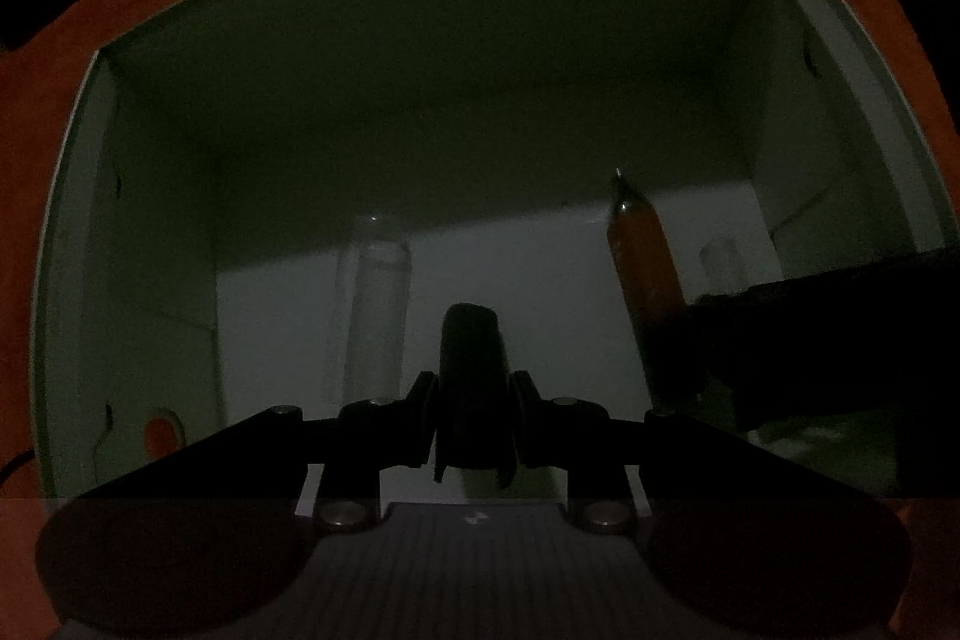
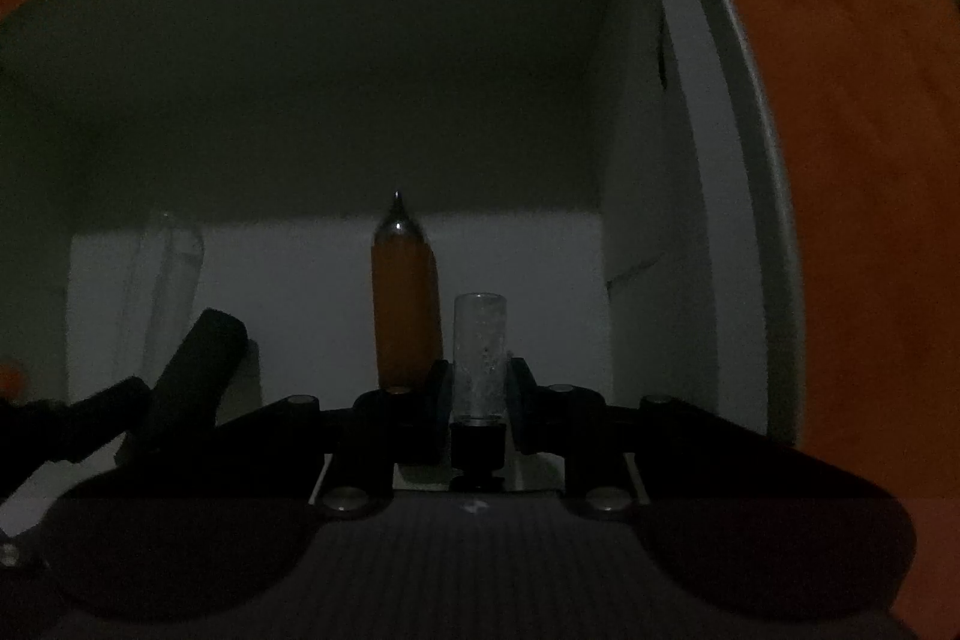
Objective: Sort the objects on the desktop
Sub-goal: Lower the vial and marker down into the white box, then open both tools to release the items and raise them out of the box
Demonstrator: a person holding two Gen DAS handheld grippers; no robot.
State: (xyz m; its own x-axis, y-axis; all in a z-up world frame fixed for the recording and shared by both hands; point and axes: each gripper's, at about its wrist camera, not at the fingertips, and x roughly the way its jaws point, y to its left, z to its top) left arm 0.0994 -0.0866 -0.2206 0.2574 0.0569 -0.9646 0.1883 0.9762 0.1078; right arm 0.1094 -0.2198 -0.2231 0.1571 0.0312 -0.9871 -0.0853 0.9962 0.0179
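- Left wrist cam sits right behind the left gripper (image 1: 473, 400), looking forward and down into a white box (image 1: 90, 220) from close up; all four walls fit in frame.
- Right wrist cam does the same from behind the right gripper (image 2: 479, 382), but closer to the box's right wall (image 2: 660, 160).
- Both views share the box floor and the orange pen (image 1: 645, 274) (image 2: 403, 304): ahead-right of the left gripper, just ahead-left of the right one.
- Each cam catches the other gripper at its frame edge.

Orange pen (image 2: 403, 304) beside clear cap (image 2: 479, 358); in box (image 2: 690, 160)
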